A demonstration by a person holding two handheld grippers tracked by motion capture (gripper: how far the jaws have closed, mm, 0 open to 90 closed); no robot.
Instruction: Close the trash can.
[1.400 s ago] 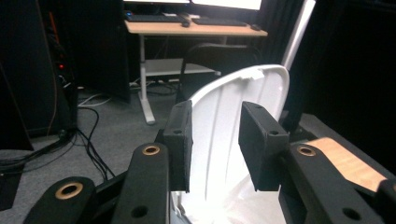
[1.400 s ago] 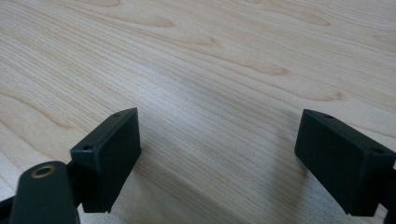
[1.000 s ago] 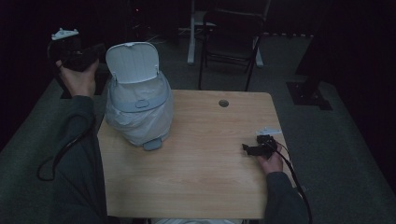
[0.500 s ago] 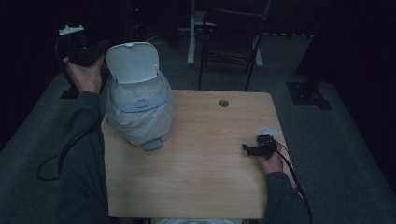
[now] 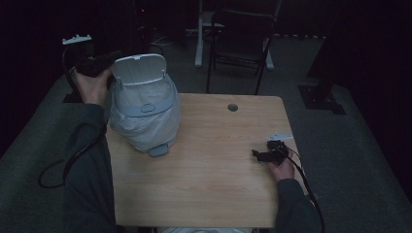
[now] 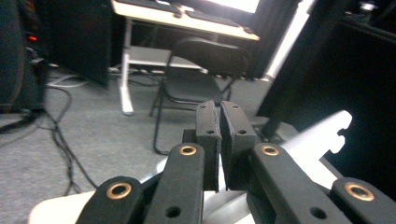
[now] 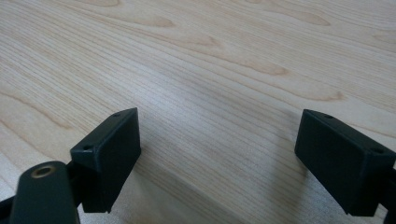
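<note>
A pale grey bin (image 5: 145, 116) lined with a white bag stands on the left of the wooden table (image 5: 218, 184). Its white lid (image 5: 140, 69) is tipped up. My left gripper (image 5: 97, 65) is held up in a hand just left of and behind that lid. In the left gripper view its jaws (image 6: 219, 105) stand almost together with a thin slit and nothing between them, and the white lid (image 6: 317, 135) lies below them. My right gripper (image 5: 255, 154) rests on the table's right side and points left. Its jaws (image 7: 219, 121) are wide open over bare wood (image 7: 210, 46).
A black chair (image 5: 240, 43) and a white desk leg (image 5: 199, 34) stand beyond the table. A cable hole (image 5: 232, 107) sits near the far edge, and a small white piece (image 5: 282, 137) lies by the right gripper. A black cable (image 5: 63, 165) loops down at the left.
The left hand and its gripper have shifted a little to the right, closer to the raised lid. The right hand has not moved.
</note>
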